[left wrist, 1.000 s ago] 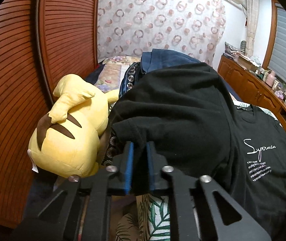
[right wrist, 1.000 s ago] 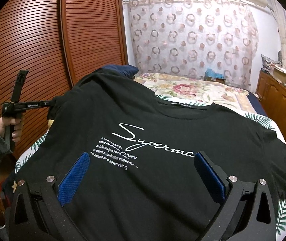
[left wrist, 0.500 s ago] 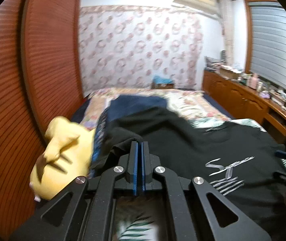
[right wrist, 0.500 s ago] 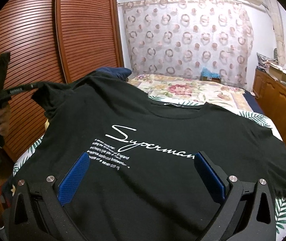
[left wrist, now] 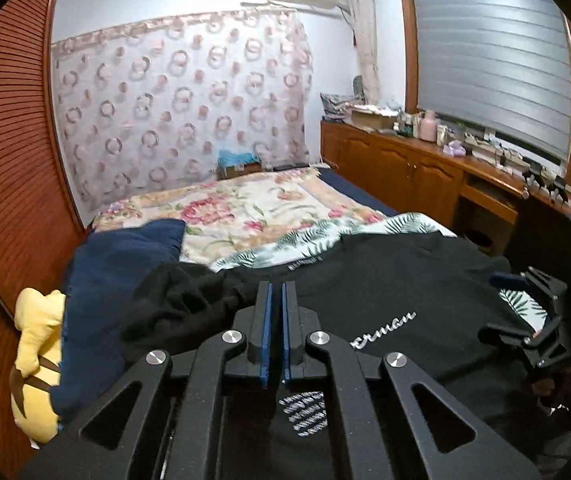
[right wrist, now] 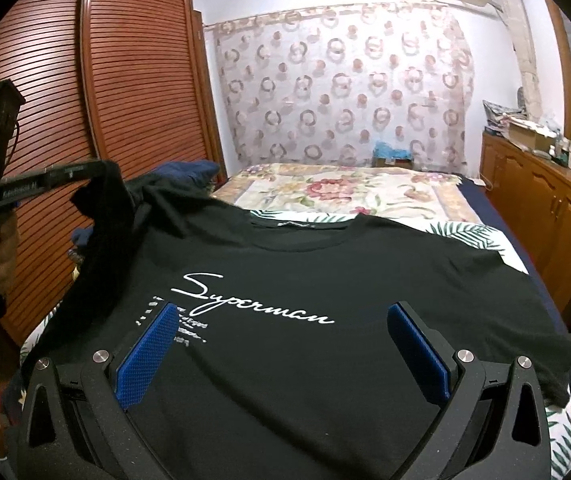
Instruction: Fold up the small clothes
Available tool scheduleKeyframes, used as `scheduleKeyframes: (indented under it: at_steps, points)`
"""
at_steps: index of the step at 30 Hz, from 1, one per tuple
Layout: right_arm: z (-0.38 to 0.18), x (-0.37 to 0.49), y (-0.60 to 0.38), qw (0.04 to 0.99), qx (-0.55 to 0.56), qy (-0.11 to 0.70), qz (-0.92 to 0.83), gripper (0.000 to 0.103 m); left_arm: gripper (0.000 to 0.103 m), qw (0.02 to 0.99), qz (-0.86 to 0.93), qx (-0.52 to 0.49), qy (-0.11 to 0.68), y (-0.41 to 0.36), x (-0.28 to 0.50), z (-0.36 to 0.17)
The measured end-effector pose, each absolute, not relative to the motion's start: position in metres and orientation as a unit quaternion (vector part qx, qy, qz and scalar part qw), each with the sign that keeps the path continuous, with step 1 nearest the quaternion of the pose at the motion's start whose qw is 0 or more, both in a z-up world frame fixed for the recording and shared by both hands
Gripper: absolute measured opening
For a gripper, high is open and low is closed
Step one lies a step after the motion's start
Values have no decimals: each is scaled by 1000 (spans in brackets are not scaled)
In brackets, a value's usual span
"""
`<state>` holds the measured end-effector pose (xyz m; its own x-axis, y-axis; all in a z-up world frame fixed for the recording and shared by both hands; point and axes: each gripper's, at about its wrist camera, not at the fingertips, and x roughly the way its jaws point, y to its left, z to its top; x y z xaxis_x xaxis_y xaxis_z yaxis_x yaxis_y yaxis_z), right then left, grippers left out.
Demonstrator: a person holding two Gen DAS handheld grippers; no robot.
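A black T-shirt [right wrist: 325, 272] with white "Superman" script lies face up on the bed, collar toward the far end. My left gripper [left wrist: 276, 292] is shut on the shirt's left sleeve [right wrist: 101, 200]. In the right wrist view the left gripper [right wrist: 85, 170] holds that sleeve raised above the bed at the left, with the fabric hanging from its tips. My right gripper [right wrist: 283, 308] hovers open over the shirt's lower front, with nothing between its blue pads [right wrist: 149, 344]. The left wrist view shows the right gripper [left wrist: 501, 306] at the shirt's far right side.
A yellow plush toy [left wrist: 37, 344] and a navy garment [left wrist: 117, 264] lie left of the shirt, against the louvred wooden doors [right wrist: 125, 100]. A floral bedspread [left wrist: 253, 208] covers the far bed. A wooden cabinet [left wrist: 405, 168] with clutter runs along the right wall.
My left gripper has risen and swung toward the shirt's middle, carrying the sleeve up with it. The right gripper has stayed open over the shirt.
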<state>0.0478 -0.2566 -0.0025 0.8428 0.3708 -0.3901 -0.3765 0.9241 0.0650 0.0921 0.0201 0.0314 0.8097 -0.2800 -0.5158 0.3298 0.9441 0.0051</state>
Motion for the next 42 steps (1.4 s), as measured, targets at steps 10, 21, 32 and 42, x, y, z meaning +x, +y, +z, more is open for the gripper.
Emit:
scheduleKeyframes:
  at_steps: [10,21,32,42]
  points:
    - [3,56,-241,957,-24,205,204,103,78,962,-131,15,237,50,64,28]
    - [16,87,-202,921,-88,210,315,62,80,970,-71,-10,234,94,42,13]
    - [4,145,-117,860,-137,261,416,51,80,969,-38,-15,245,115,32,-8]
    - [-21,169,-88,833,-158,291,442,44,80,967,-35,-23,251,125,30,-16]
